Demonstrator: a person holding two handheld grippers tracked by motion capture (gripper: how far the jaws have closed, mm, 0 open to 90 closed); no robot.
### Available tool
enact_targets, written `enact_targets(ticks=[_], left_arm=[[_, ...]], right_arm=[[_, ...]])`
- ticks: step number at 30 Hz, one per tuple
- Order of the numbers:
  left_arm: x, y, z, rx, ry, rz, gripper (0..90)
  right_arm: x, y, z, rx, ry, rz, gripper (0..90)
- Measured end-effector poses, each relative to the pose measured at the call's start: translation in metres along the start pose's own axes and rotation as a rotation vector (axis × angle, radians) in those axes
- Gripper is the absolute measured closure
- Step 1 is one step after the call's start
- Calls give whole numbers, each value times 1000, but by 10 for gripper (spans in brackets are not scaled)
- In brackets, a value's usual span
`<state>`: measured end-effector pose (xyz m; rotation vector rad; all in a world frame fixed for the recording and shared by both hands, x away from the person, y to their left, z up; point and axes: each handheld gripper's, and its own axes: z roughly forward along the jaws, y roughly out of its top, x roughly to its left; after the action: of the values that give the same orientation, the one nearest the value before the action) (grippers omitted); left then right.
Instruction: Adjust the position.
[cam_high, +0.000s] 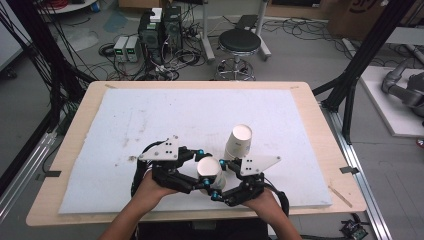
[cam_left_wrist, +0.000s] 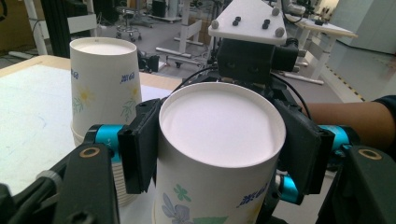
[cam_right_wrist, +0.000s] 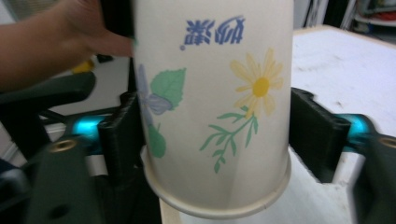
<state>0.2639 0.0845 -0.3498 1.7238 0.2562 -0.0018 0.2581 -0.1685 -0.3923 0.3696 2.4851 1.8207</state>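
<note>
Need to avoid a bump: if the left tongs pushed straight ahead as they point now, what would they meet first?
Probably the right tongs, straight beyond the upside-down flowered white paper cup between the left tongs' jaws. The second upside-down paper cup stands off to the side.

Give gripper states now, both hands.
Left gripper: shut on the upside-down paper cup.
Right gripper: jaws around the same cup, pads at its wall; whether they press cannot be told.

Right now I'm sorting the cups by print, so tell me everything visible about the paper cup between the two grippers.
The paper cup is white, printed with flowers, green leaves and blue characters. It stands upside down, rolled rim lowest, flat base up, near the table's front edge. The left gripper clamps it; the right gripper's black jaws flank it near the rim.
</note>
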Motion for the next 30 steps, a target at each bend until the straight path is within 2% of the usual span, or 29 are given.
enact_targets(ticks=[9, 13, 15, 16, 18, 19, 22, 25, 29, 30], left_arm=[[1, 0, 1, 2, -2, 6, 359], [1, 0, 1, 17, -3, 17, 348], [0, 0, 0, 7, 8, 29, 258], [0, 1, -1, 2, 16, 28, 258], [0, 3, -6, 9, 20, 35, 177], [0, 3, -6, 9, 20, 35, 176], [2, 6, -12, 59, 13, 39, 177], [3, 6, -16, 106, -11, 49, 176], [3, 5, -17, 139, -8, 53, 176], [4, 5, -17, 161, -6, 57, 177]], right_arm=[[-1, 0, -3, 3, -2, -15, 330], [-1, 0, -3, 14, -2, -19, 343], [-1, 0, -4, 26, -6, -18, 347], [-1, 0, -4, 35, -9, -18, 350], [-2, 0, -5, 57, -16, -29, 356], [-2, 1, -5, 67, -17, -35, 358], [-1, 3, -5, 99, -21, -54, 362], [-2, 6, -5, 131, -8, -68, 362], [-3, 9, -3, 163, -2, -72, 362], [-4, 12, -3, 186, -1, -81, 362]])
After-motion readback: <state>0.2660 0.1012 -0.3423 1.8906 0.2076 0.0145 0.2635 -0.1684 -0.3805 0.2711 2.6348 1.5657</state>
